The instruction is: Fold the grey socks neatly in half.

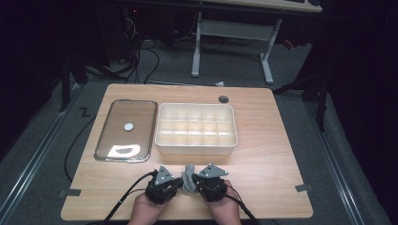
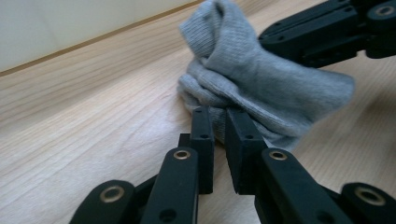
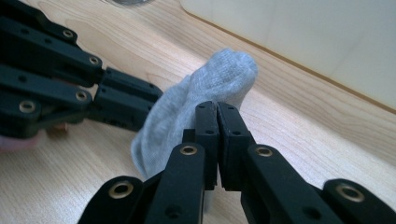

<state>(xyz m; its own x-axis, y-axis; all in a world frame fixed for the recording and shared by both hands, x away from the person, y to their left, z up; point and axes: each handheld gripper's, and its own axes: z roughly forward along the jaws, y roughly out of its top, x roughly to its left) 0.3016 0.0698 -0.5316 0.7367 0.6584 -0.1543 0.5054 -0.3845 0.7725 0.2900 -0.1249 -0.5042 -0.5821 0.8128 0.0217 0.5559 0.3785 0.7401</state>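
Note:
A crumpled grey sock [image 1: 189, 178] lies on the wooden table near its front edge, between my two grippers. My left gripper [image 1: 180, 182] comes at it from the left. In the left gripper view the left gripper [image 2: 220, 114] has its jaws nearly together, pinching a fold of the sock [image 2: 261, 79]. My right gripper [image 1: 197, 182] holds the sock from the right. In the right gripper view the right gripper [image 3: 217, 106] is pressed shut on the sock's edge [image 3: 205, 88], which bunches up just past the tips. Each view also shows the other gripper touching the cloth.
A white box [image 1: 196, 148] with several compartments stands just behind the sock. To its left lies a shiny rectangular tray [image 1: 101, 140] with a small white disc [image 1: 128, 126] on it. Grey tape marks [image 1: 70, 192] sit at the front corners. A cable hole [image 1: 224, 99] is at the back.

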